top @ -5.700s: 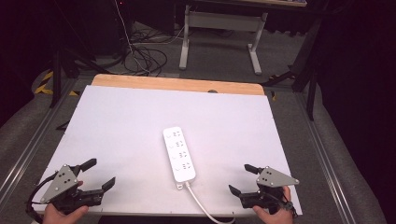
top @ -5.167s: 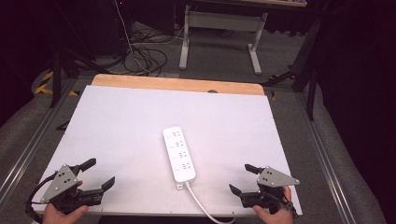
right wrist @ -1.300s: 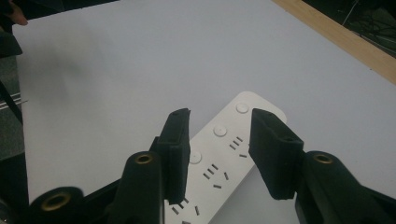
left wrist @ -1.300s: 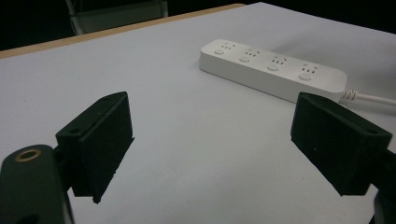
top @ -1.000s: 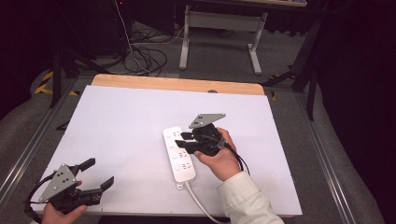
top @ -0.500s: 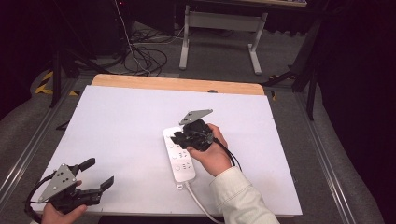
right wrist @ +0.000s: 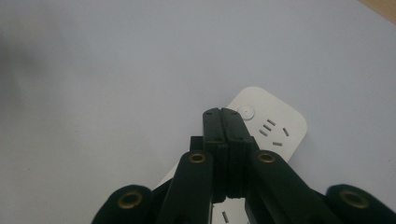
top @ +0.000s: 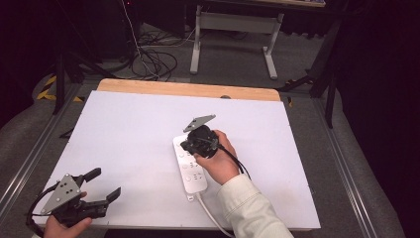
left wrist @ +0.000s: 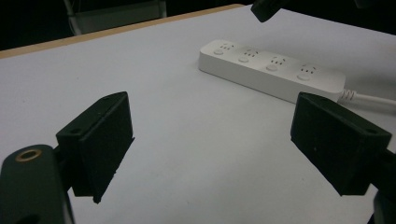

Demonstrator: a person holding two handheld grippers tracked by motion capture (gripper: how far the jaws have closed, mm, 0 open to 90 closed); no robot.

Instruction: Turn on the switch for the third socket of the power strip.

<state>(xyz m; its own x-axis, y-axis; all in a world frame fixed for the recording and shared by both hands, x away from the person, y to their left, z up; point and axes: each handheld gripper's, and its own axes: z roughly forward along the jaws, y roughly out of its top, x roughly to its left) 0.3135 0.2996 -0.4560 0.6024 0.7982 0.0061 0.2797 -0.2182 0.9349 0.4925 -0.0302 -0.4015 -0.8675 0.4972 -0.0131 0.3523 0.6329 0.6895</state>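
A white power strip (top: 191, 174) (left wrist: 271, 70) (right wrist: 276, 125) lies flat in the middle of the white board (top: 124, 134). My right gripper (top: 184, 145) (right wrist: 222, 113) hovers over the strip's far end, close to the round button beside the last socket. Its jaws have just been closing and now stand pressed together with nothing between them. At the near left corner a hand holds my left gripper (top: 103, 183) (left wrist: 210, 140) low over the board, its jaws wide apart and bare. The left gripper view looks toward the strip, with the right gripper's tip (left wrist: 265, 7) at the top edge.
The strip's white cord (top: 214, 218) runs off the near edge of the board. A wooden table edge (top: 188, 89) borders the far side. Metal rails (top: 341, 163) flank the board, and cables (top: 148, 59) and a desk frame (top: 233, 22) stand on the floor beyond.
My right gripper came from the near right corner to the strip, then slid left and slightly lower over its far end while its jaws closed. The left gripper has stayed put.
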